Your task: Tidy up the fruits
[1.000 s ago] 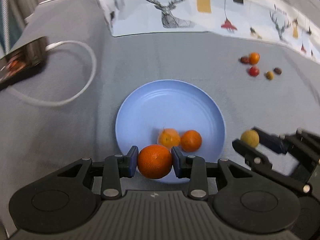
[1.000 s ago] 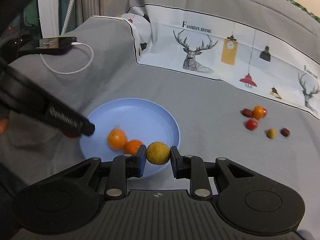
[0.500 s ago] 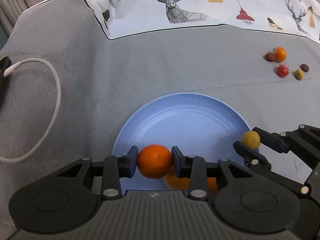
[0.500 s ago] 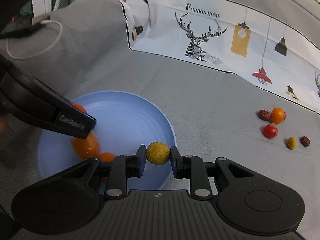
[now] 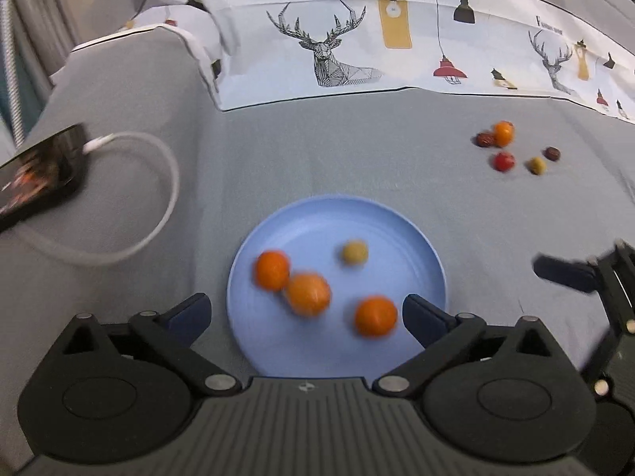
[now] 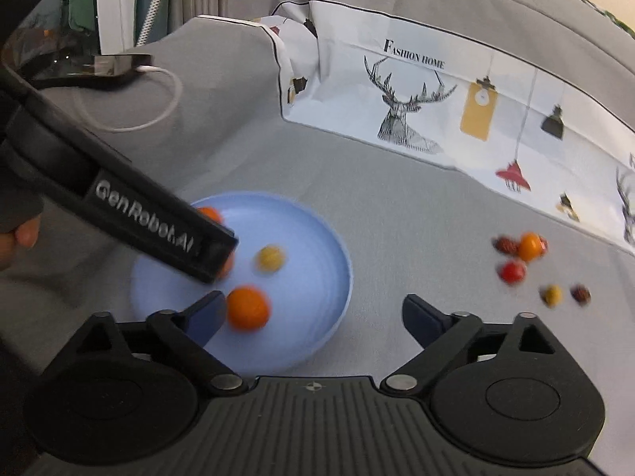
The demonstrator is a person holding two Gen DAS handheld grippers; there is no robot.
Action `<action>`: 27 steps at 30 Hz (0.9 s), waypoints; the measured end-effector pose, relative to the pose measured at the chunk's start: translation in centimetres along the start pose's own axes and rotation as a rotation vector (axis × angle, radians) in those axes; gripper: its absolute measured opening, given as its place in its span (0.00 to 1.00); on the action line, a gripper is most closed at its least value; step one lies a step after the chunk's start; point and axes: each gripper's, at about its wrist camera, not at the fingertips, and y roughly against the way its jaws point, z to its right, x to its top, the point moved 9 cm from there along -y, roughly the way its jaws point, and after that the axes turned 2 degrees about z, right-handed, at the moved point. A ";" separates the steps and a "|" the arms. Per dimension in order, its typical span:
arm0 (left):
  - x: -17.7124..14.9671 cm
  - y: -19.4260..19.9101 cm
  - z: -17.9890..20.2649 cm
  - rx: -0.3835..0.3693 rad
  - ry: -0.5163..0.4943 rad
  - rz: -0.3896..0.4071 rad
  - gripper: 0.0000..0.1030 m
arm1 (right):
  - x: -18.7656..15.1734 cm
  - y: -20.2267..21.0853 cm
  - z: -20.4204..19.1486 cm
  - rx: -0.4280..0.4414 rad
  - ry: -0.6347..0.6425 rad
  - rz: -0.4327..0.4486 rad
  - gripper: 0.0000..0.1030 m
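A blue plate (image 5: 397,230) lies on the grey cloth and holds three oranges (image 5: 375,316) and one small yellow-green fruit (image 5: 354,252). My left gripper (image 5: 305,311) is open and empty above the plate's near edge. My right gripper (image 6: 309,313) is open and empty over the plate's right rim (image 6: 341,277), with an orange (image 6: 248,308) by its left finger. The yellow-green fruit shows there too (image 6: 270,258). The left gripper's body (image 6: 119,206) hides part of the plate. The right gripper's finger (image 5: 563,271) shows in the left wrist view.
Several small fruits lie loose on the cloth to the far right: an orange one (image 5: 503,133), a red one (image 5: 504,161), a yellow one (image 5: 536,165) and dark ones. A phone (image 5: 35,174) with a white cable (image 5: 158,198) lies at left. A printed deer cloth (image 5: 357,39) lies behind.
Both grippers have opened. The left one let go of its orange and the right one of the yellow-green fruit; both fruits now lie on the plate. Both grippers have drawn back.
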 end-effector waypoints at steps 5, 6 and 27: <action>-3.1 4.7 -0.6 0.051 0.011 0.006 1.00 | -2.6 5.3 -1.3 0.033 -0.103 -0.044 0.96; -3.7 5.5 -0.8 0.066 0.020 0.007 1.00 | -2.8 6.2 -1.5 0.026 -0.104 -0.039 0.97; -8.9 15.3 1.4 0.100 0.066 0.081 1.00 | -3.0 17.8 0.1 -0.089 -0.197 0.179 0.98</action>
